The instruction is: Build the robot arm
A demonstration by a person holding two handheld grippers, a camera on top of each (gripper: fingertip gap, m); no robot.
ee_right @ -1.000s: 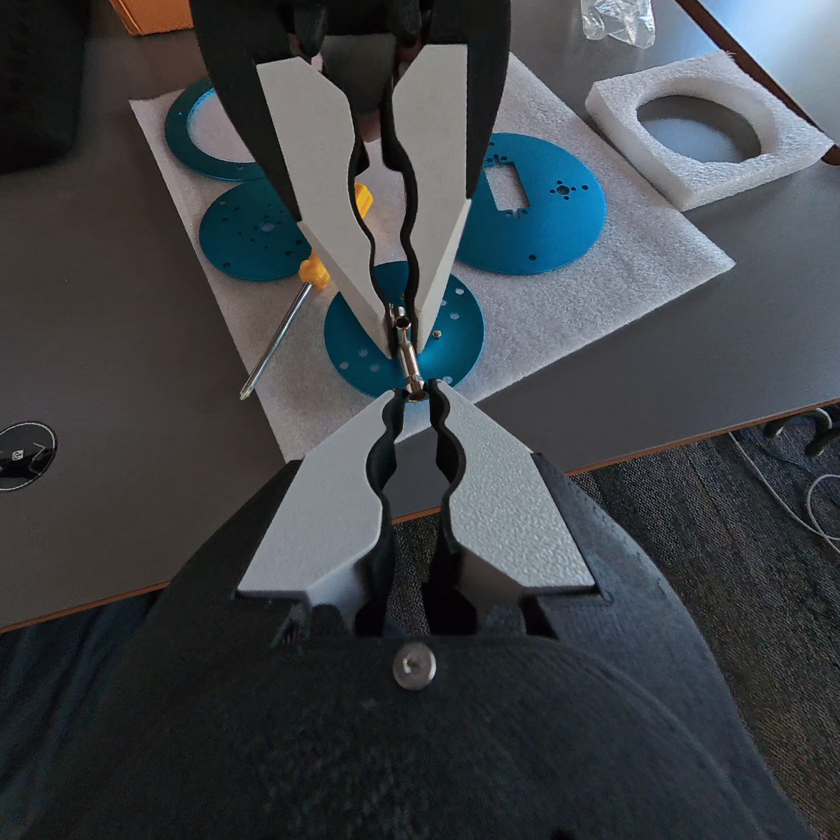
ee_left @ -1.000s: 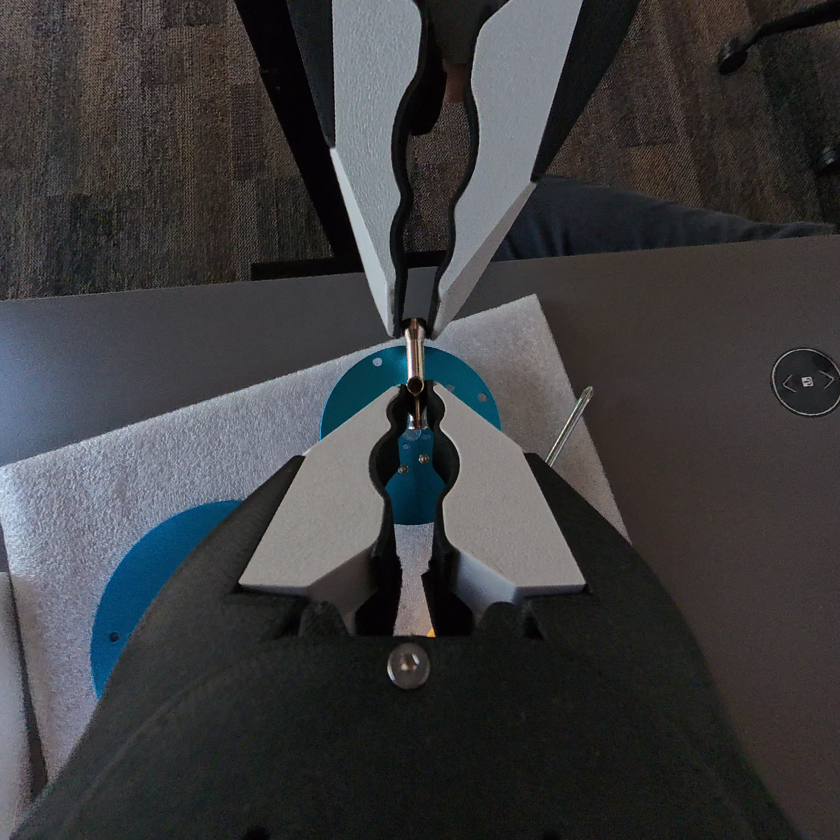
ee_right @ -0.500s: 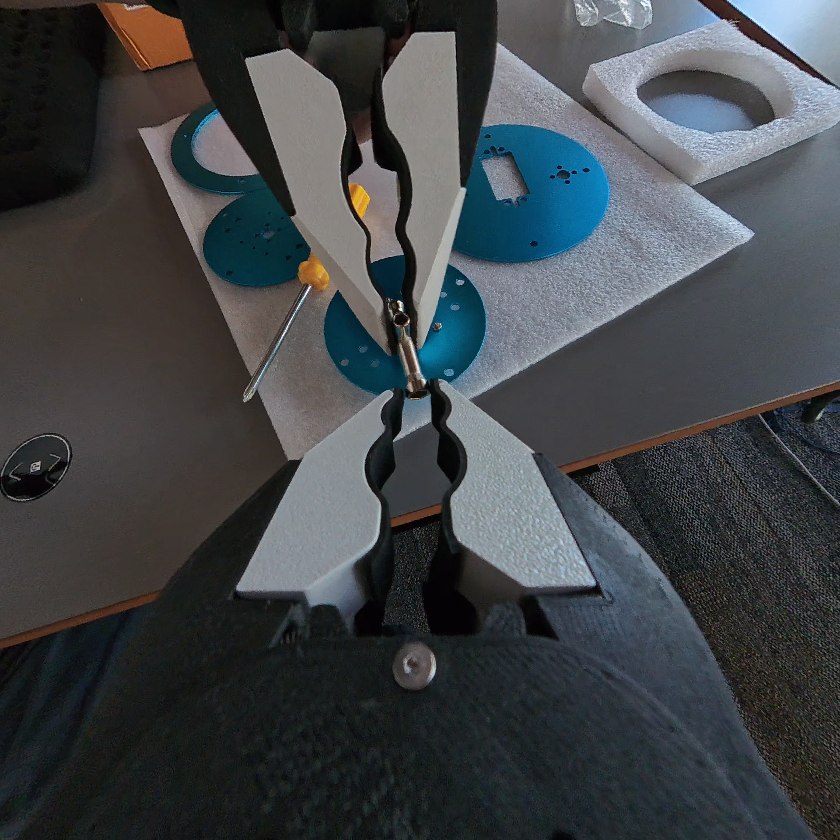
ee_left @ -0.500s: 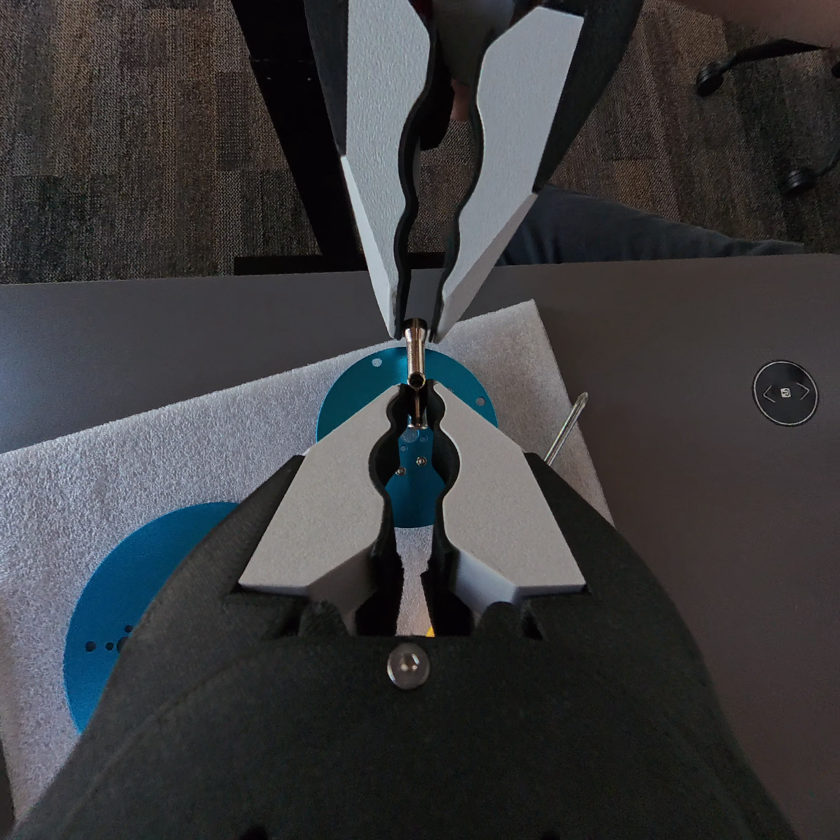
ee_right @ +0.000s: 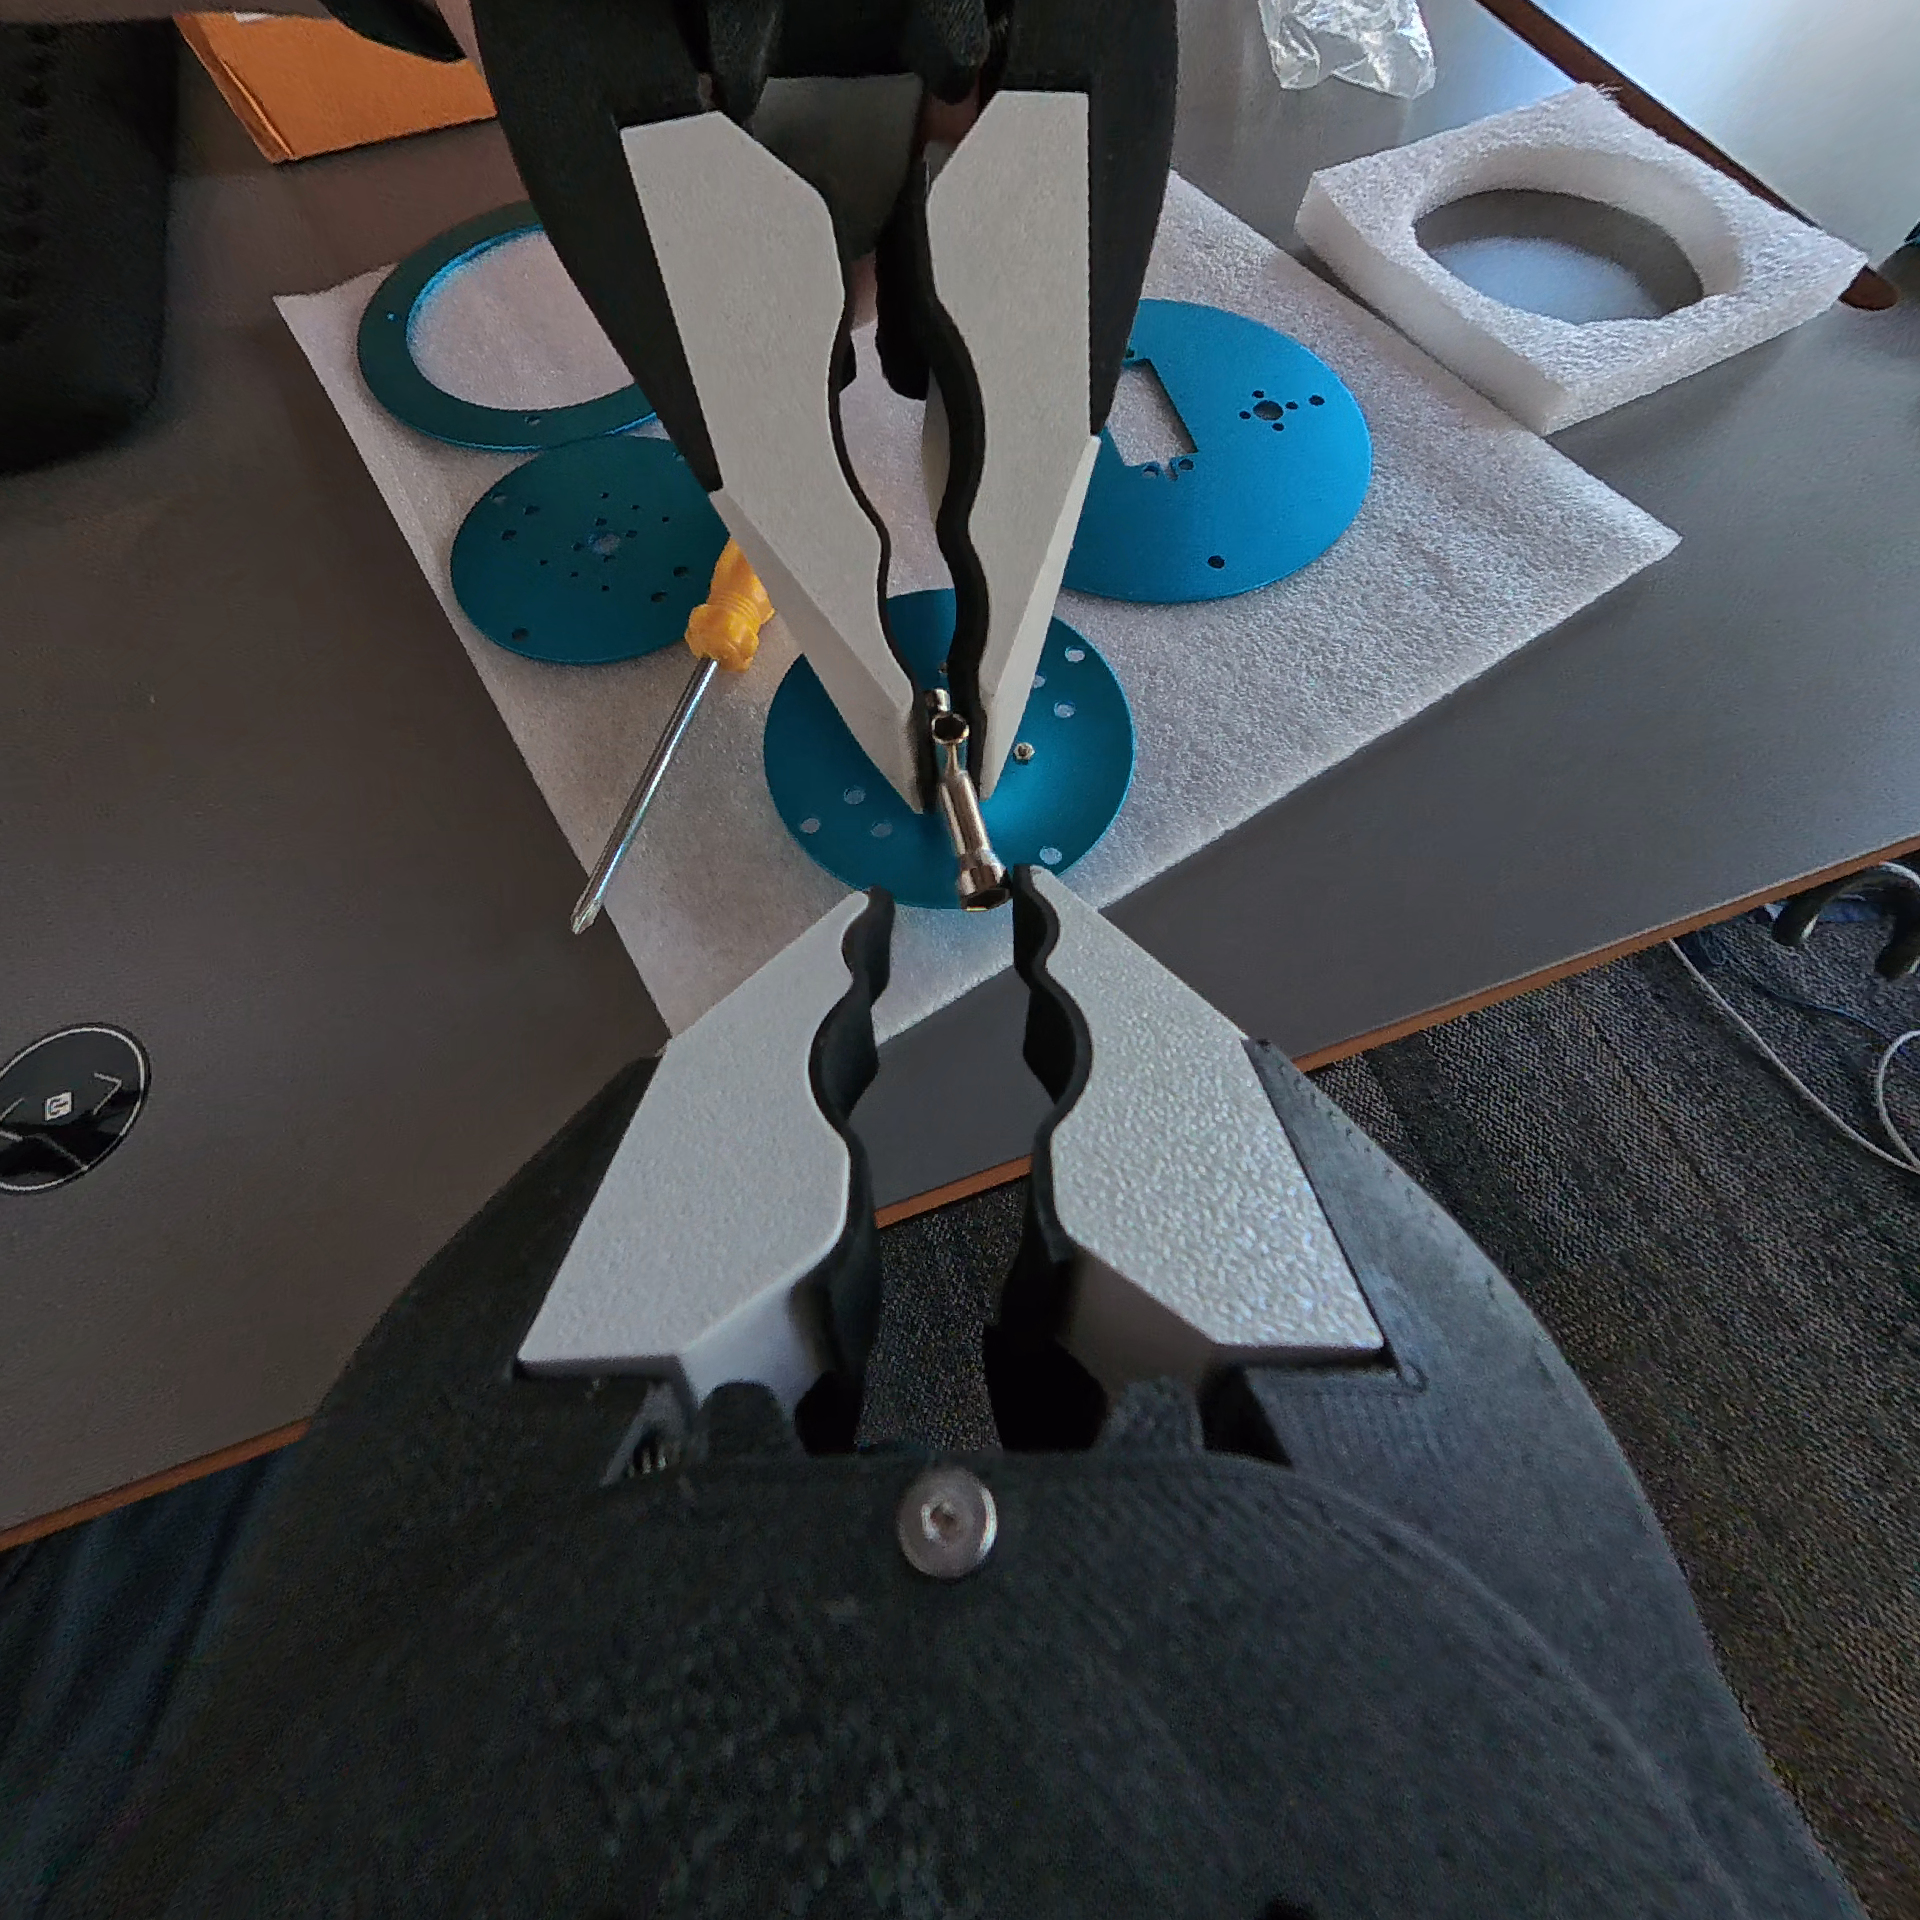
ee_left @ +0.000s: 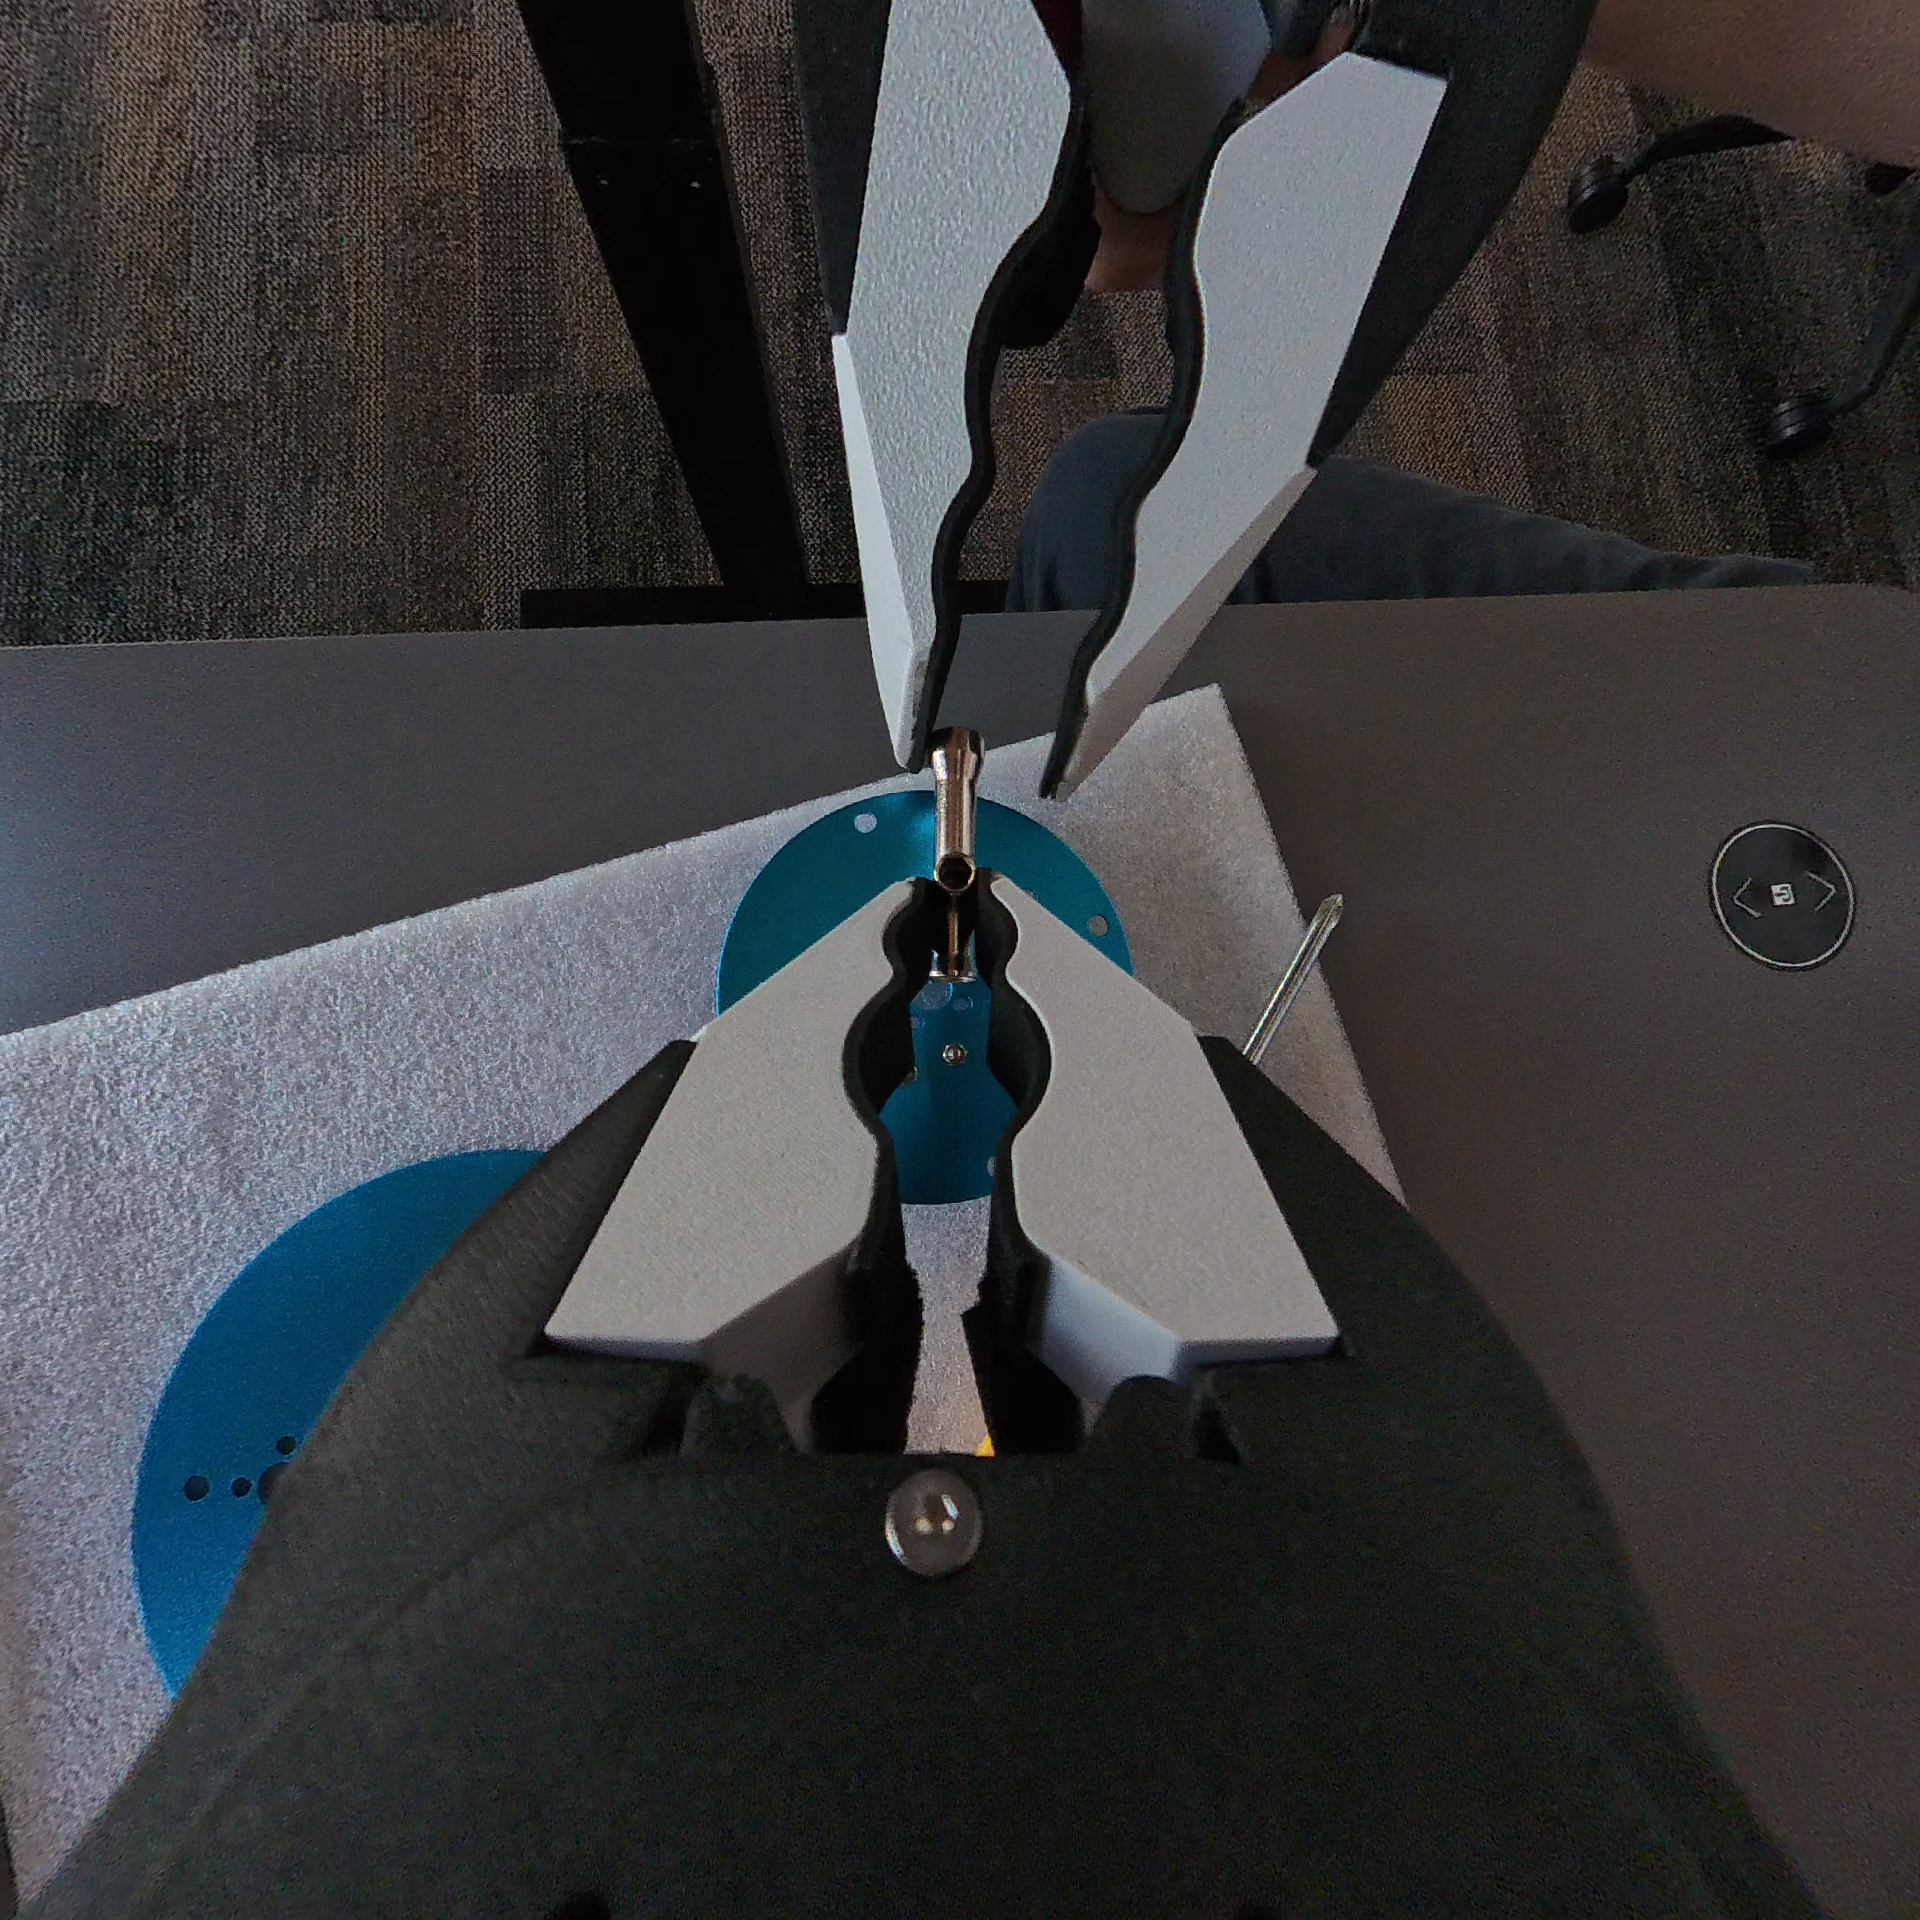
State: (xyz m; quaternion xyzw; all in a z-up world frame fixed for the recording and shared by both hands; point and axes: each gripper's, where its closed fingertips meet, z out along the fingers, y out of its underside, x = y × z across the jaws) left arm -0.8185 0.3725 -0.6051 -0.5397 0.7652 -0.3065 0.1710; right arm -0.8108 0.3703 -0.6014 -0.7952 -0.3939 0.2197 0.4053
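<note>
Four blue discs (ee_right: 945, 748) ring the foam sheet (ee_right: 1299, 665).

A yellow-handled screwdriver (ee_right: 727, 613) lies just left of the metal socket tool (ee_right: 966, 821) on a white foam sheet (ee_right: 1351, 644). Beyond the tool to the left lie a blue ring (ee_right: 387, 343) and a perforated blue disc (ee_right: 582, 551). A foam block with a round cut-out (ee_right: 1382, 239) sits far to the right.

Socket tool (ee_left: 954, 831): polished metal. Discs (ee_right: 1236, 499): matt blue anodised metal. Sheet (ee_right: 1351, 623): rough white foam. Fingers (ee_right: 1174, 1164): grainy grey plastic. Surface (ee_right: 312, 987): smooth matt grey.
</note>
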